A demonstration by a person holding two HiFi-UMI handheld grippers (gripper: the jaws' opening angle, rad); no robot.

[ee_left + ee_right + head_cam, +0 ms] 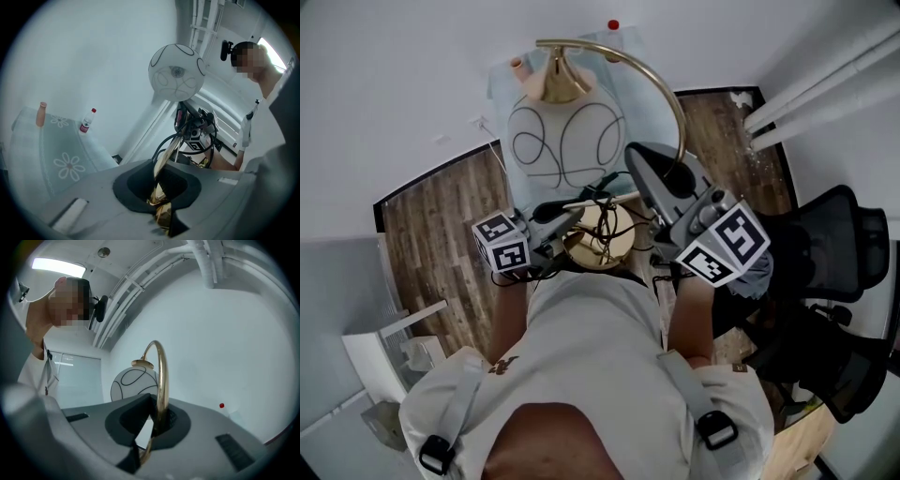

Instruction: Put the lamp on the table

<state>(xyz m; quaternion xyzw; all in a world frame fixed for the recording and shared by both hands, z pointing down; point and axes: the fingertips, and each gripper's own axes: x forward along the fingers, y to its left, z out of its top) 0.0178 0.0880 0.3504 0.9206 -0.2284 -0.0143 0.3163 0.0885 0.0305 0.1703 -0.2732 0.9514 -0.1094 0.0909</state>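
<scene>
lamp (565, 141) hangs in mid-air at the centre of the head view, its white globe over the near edge of the table (89, 150) at upper centre. both forearms reach forward from the body, grippers roughly level. left gripper (159, 199), lower left of centre, is clamped on a gold part low on the lamp (a black cord loops beside it). right gripper (152, 427), right of centre, is closed tight on the curved gold stem. on the table stand a red-capped bottle (86, 123) and a peach vase (41, 114); their contents cannot be made out.
</scene>
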